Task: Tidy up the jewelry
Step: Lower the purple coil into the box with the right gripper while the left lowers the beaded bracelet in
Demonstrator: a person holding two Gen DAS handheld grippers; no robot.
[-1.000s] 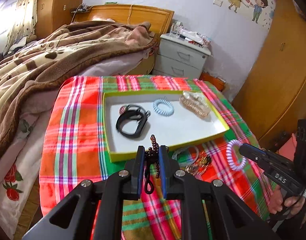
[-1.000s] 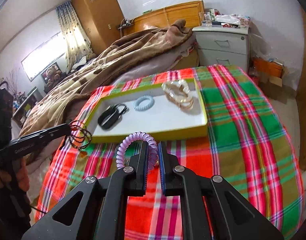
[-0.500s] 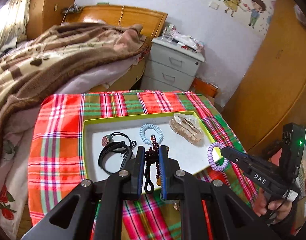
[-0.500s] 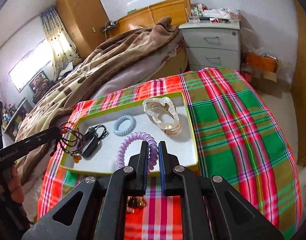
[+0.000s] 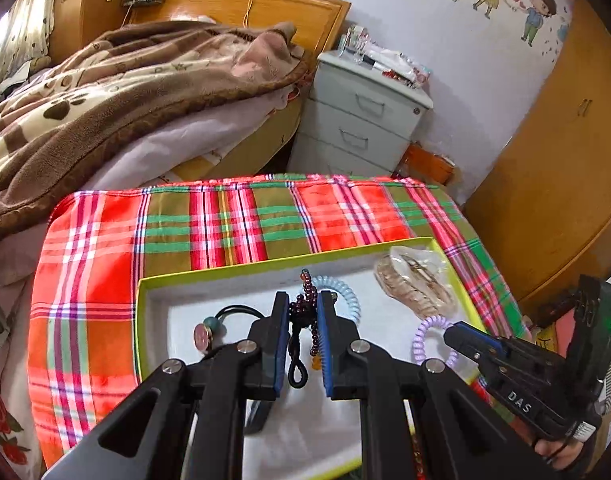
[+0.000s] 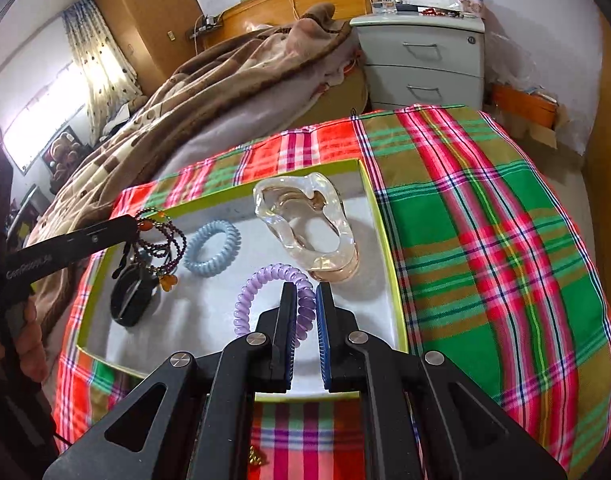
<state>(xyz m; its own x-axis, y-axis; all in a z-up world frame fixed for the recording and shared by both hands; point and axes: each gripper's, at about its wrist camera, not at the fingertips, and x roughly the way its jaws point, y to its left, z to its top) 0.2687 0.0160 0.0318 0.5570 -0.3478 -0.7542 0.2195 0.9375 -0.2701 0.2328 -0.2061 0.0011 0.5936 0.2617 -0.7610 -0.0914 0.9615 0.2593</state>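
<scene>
**Left wrist view.** Left tool (image 5: 301, 312): pinching a dark beaded bracelet (image 5: 308, 300), whose loops and cord tail hang between the blue pads. We hold it above the tray (image 5: 143, 320), a white-floored box with a yellow-green rim lying on the plaid-covered surface (image 5: 233, 216). Contents below us: a black band with a round charm (image 5: 203, 336) toward the tray's left edge, a pale blue coil tie (image 5: 347, 300) just behind the tool, and a clear hair claw (image 5: 413, 284) at the far right corner. Right tool (image 5: 449, 332) enters from the tray's right edge carrying a lilac coil tie (image 5: 425, 340).

Step in hand, as we judge it: setting both pieces down inside the tray. We should lower until the beads rest on bare white floor before spreading the pads, so the strand neither bounces nor snags.

**Right wrist view.** Right tool (image 6: 305, 304): pinching the lilac coil tie (image 6: 265, 292), above the tray's near right part, just beside the hair claw (image 6: 305, 224). Left tool (image 6: 129, 226) hangs the beaded bracelet (image 6: 161, 240) over the black band (image 6: 131, 292), near the left edge.

Room: bare floor lies between the blue coil tie (image 6: 211, 248) and the claw, and along the near rim (image 6: 389, 256). The tray's walls are low; we judge a straight descent safest, keeping the two tools well apart. A small gold piece (image 6: 257, 458) remains on the cloth outside the near edge.
</scene>
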